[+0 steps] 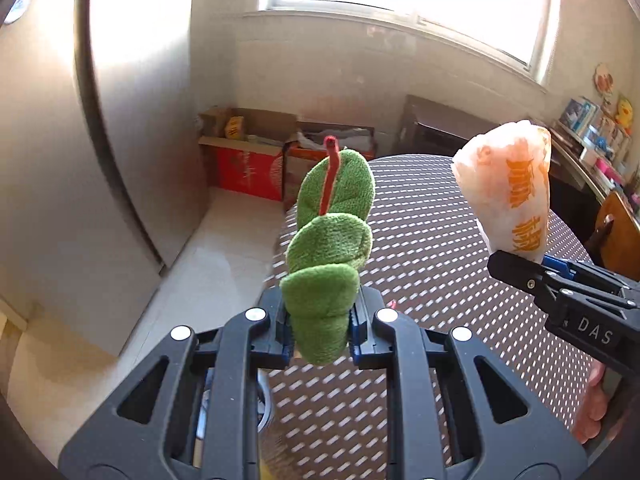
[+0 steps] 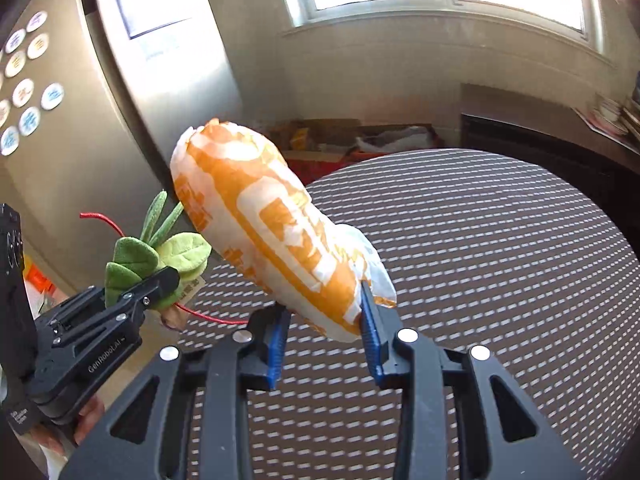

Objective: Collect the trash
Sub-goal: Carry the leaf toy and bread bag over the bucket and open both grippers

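Note:
My left gripper (image 1: 319,330) is shut on a green plush leaf toy (image 1: 332,240) with a red cord, held up over the round table (image 1: 440,300). In the right wrist view the same toy (image 2: 160,258) shows at the left, clamped in the left gripper (image 2: 162,284). My right gripper (image 2: 326,330) is shut on a crumpled white and orange paper wrapper (image 2: 264,220), which sticks up and to the left from the blue pads (image 2: 374,340). In the left wrist view that wrapper (image 1: 508,188) rises from the right gripper (image 1: 516,266) at the right edge.
The round table carries a brown cloth with white dashes (image 2: 480,280). Behind it, open cardboard boxes (image 1: 248,152) stand on the floor below a window sill. A steel fridge (image 2: 120,120) with round magnets is at the left. A dark cabinet (image 1: 440,128) and cluttered shelf (image 1: 592,136) are at the right.

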`<move>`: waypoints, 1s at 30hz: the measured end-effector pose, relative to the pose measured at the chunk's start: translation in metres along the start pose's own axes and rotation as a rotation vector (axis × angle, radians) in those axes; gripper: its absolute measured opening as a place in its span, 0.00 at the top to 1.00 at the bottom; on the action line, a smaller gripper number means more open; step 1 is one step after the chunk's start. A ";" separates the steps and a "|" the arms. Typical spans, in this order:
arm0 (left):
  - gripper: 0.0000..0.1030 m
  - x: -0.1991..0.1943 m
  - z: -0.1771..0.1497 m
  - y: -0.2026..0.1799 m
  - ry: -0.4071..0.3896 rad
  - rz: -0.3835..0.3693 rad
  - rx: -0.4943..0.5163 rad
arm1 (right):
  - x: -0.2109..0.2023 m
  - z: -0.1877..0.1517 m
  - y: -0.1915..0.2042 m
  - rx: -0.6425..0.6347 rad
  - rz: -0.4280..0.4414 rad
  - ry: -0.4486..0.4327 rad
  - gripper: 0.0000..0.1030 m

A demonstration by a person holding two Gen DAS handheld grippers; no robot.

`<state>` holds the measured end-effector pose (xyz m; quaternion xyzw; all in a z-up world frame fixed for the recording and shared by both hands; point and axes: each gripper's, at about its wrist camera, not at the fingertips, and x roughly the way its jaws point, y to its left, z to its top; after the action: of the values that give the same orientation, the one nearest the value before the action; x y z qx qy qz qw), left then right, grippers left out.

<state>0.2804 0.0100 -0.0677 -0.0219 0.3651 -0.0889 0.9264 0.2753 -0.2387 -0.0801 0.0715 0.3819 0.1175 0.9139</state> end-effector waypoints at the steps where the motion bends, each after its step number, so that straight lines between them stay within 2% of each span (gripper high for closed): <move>1: 0.80 -0.006 -0.004 0.010 -0.005 0.014 -0.008 | 0.001 -0.003 0.010 -0.008 0.012 0.003 0.68; 14: 0.80 -0.060 -0.060 0.099 -0.002 0.172 -0.143 | 0.013 -0.037 0.130 -0.135 0.170 0.064 0.68; 18: 0.80 -0.062 -0.077 0.128 0.028 0.204 -0.202 | 0.020 -0.043 0.156 -0.164 0.199 0.082 0.68; 20: 0.80 -0.057 -0.080 0.134 0.044 0.213 -0.221 | 0.029 -0.049 0.174 -0.175 0.208 0.097 0.68; 27: 0.80 -0.039 -0.099 0.152 0.101 0.208 -0.249 | 0.059 -0.059 0.201 -0.187 0.214 0.148 0.68; 29: 0.74 -0.033 -0.106 0.160 0.121 0.207 -0.249 | 0.065 -0.062 0.204 -0.182 0.212 0.154 0.68; 30: 0.44 -0.028 -0.107 0.161 0.134 0.224 -0.248 | 0.066 -0.063 0.201 -0.178 0.210 0.156 0.68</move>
<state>0.2120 0.1763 -0.1442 -0.0894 0.4346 0.0594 0.8942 0.2427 -0.0250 -0.1244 0.0203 0.4300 0.2513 0.8669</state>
